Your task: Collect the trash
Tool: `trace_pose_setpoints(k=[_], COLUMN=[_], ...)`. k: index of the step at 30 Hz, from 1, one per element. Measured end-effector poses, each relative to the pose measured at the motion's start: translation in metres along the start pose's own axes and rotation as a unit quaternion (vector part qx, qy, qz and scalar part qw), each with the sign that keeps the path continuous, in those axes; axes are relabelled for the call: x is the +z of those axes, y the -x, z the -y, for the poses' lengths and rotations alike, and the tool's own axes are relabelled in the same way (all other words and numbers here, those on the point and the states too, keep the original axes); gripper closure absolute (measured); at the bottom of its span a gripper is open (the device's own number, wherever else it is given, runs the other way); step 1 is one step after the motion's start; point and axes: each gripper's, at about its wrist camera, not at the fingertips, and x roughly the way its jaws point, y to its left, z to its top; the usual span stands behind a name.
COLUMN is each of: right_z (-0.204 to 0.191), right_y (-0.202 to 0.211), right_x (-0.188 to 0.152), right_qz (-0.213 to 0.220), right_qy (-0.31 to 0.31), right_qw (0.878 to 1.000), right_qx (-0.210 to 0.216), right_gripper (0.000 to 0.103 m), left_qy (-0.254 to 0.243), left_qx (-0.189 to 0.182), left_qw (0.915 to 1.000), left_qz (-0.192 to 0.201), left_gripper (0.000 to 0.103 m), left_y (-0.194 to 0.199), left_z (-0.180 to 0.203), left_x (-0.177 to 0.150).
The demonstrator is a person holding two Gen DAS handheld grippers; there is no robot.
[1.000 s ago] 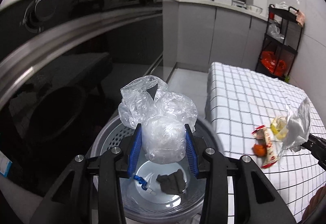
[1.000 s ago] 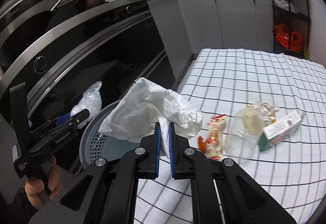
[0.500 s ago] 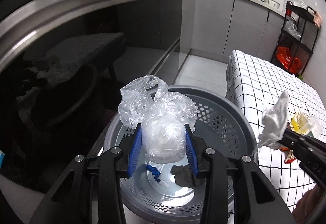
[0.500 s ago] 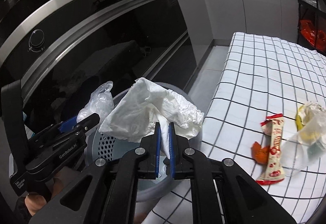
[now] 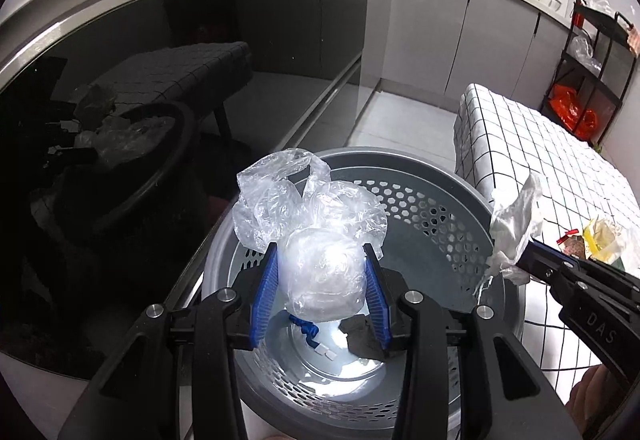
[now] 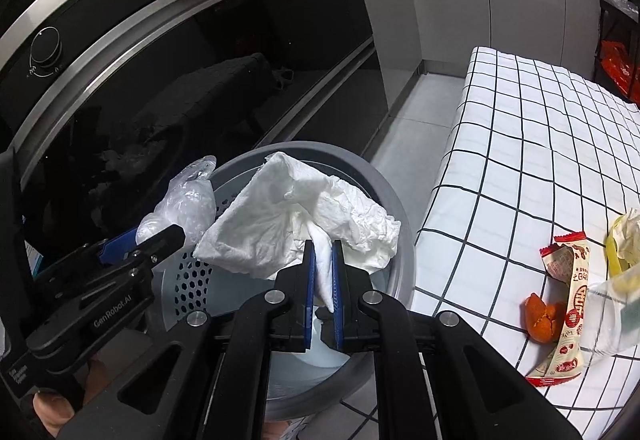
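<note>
My left gripper is shut on a crumpled clear plastic bag and holds it above the grey perforated bin. The bin's floor holds a blue scrap and a dark scrap. My right gripper is shut on a white crumpled tissue over the same bin; in the left wrist view that right gripper comes in from the right with the tissue at the bin's rim. The right wrist view shows the left gripper and its bag at the left.
A table with a checked cloth stands right of the bin, with a red snack wrapper, an orange peel and a clear plastic cup on it. A dark glass oven front lies close on the left. A black rack stands far right.
Both grippers moved from over the table edge toward the bin and sank; the bin now fills both views. The bag and the tissue stay gripped.
</note>
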Motion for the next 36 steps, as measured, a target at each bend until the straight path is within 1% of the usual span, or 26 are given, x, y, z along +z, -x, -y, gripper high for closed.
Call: trace_pose_setpoints(k=[11,15,17,18,19,20,22,23,25,36], right_z=[-0.008,-0.010,-0.012,-0.013,-0.013,-0.013,-0.013,-0.012,-0.011,-0.015], right_y=[-0.012,-0.012,-0.009,-0.008,-0.007,-0.006,-0.003,-0.002,-0.002,0.004], right_x=[0.003,0.007,0.008,0.008,0.008,0.009,0.010,0.010,0.011,0.008], right_qz=[-0.016,-0.013,-0.008,-0.006,-0.005,-0.002,0.003,0.004,0.003,0.005], right_qy=[0.005,0.004,0.008,0.009,0.010,0.009,0.008,0.007,0.006,0.009], right_qw=[1.000,1.000,1.000,1.000,1.000,1.000,1.000,1.000,1.000,1.000], right_qx=[-0.007,-0.005,-0.005,-0.006,-0.006,-0.006,-0.006,-0.006,-0.007,-0.008], right_gripper=[0.095,0.094,0.091,0.089,0.084,0.076,0.068,0.066,0.066,0.065], left_qy=[0.008,0.013,0.017,0.019,0.020,0.022,0.024,0.025,0.029,0.033], left_qx=[-0.017,-0.018,-0.021,-0.023,-0.025,-0.025,-0.023,-0.024,-0.024,-0.027], left_qw=[0.9998,0.9997,0.9995,0.9995,0.9994,0.9994,0.9994,0.9993,0.9992,0.9991], left_qz=[-0.011,-0.014,-0.015,-0.015,-0.015,-0.014,-0.013,-0.013,-0.013,-0.011], left_gripper=[0.062,0.060,0.058,0.053,0.048,0.046,0.045,0.045,0.042,0.042], left_y=[-0.002,-0.003,-0.002,-0.002,-0.002,-0.001,-0.001,-0.001,-0.002,-0.001], left_z=[-0.005,-0.008,-0.010,-0.010,-0.010,-0.011,-0.012,-0.012,-0.013,-0.014], left_x=[0.003,0.004,0.004,0.003,0.003,0.003,0.004,0.004,0.004,0.004])
